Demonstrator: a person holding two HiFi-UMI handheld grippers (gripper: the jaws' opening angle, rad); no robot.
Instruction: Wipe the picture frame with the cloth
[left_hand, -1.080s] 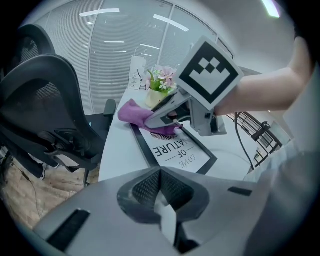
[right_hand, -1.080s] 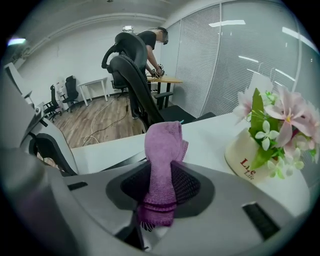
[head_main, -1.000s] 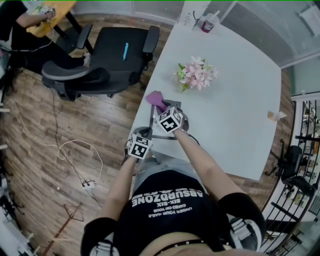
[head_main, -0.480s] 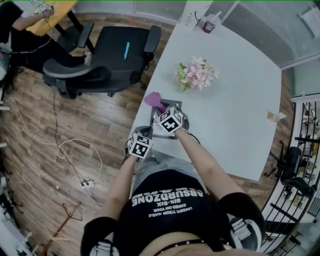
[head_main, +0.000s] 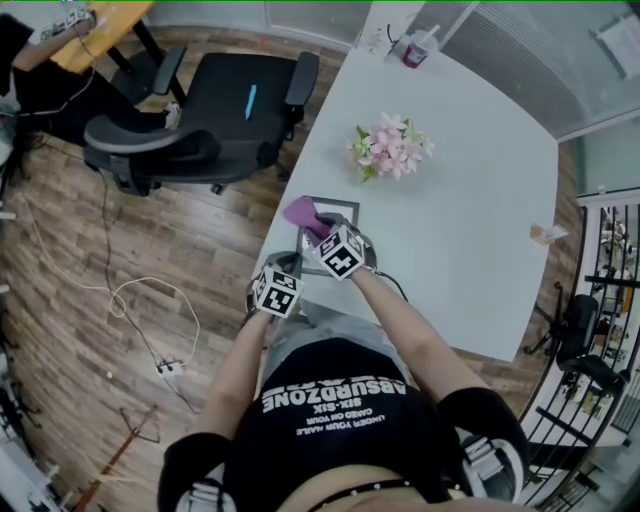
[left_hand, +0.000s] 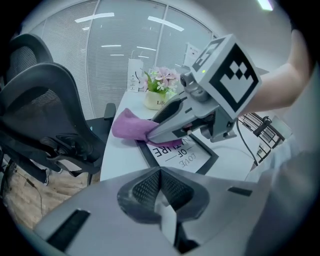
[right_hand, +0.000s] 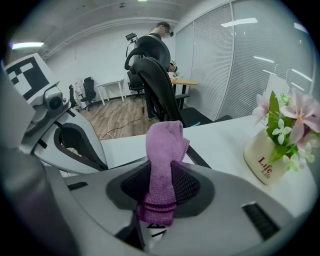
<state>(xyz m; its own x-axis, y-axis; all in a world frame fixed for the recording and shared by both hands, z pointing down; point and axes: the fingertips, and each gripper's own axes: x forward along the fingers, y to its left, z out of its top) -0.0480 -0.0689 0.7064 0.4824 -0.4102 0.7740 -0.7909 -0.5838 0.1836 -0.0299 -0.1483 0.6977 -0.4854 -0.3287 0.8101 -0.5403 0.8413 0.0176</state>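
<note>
Head view looks down over the person's shoulders: two bare forearms (head_main: 400, 320) reach forward from a black T-shirt (head_main: 340, 410), close together, toward the near edge of the white table (head_main: 470, 230). The left gripper (head_main: 289, 266) sits nearest, at the table's edge by the near left corner of the picture frame (head_main: 340, 207). In the left gripper view its jaws are drawn together, with only a thin pale sliver in the seam that I cannot name. Just beyond it the right gripper (head_main: 320, 230) angles across the frame, its jaws clamped on a purple cloth (head_main: 300, 212). The right gripper view shows the cloth (right_hand: 162, 170) pinched between the pads, its free end standing up past the jaws. In the left gripper view the cloth (left_hand: 127, 125) rests on the frame's far left corner and spills onto the table. The frame (left_hand: 180, 155) lies on the table near its edge, print facing up. Farther along the table stands a pot of pink flowers (head_main: 390, 148), with a cup (head_main: 415, 45) at the far end. A black office chair (head_main: 230, 110) stands on the wooden floor (head_main: 120, 250) to the left.
</note>
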